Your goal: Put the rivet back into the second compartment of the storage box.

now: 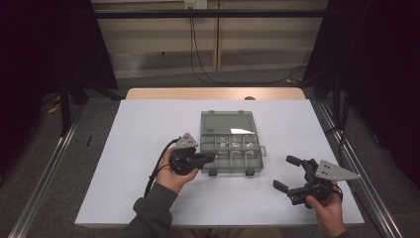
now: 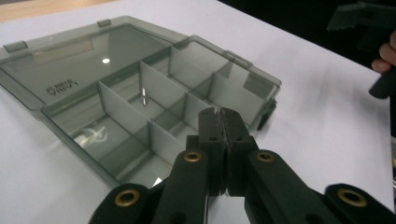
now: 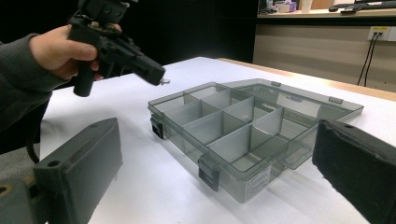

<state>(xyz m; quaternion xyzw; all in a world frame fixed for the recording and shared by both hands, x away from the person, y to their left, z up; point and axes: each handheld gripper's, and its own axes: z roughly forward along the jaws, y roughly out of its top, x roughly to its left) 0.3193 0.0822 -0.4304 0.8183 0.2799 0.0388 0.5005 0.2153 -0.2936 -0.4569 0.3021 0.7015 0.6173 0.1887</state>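
Observation:
A clear grey compartment box [image 1: 233,170] lies open mid-table, its lid [image 1: 228,123] folded flat toward the far side. One small screw [image 2: 144,95] stands in a middle compartment, and thin metal bits [image 2: 91,135] lie in another. My left gripper [image 1: 212,156] hovers at the box's [image 2: 70,140] near left corner, jaws pressed together [image 2: 222,123]. In the right gripper view a small silvery piece [image 3: 164,81] sticks out of the left gripper's tip [image 3: 156,74]. My right gripper [image 1: 288,172] is open to the right of the box [image 3: 187,144], jaws wide apart [image 3: 217,140] and holding nothing.
The white table top [image 1: 148,188] has bare room to the left, right and front of the box. A wooden strip [image 1: 213,93] runs along its far edge. Metal rails [image 1: 47,168] flank both sides, and cables [image 1: 198,59] hang on the back wall.

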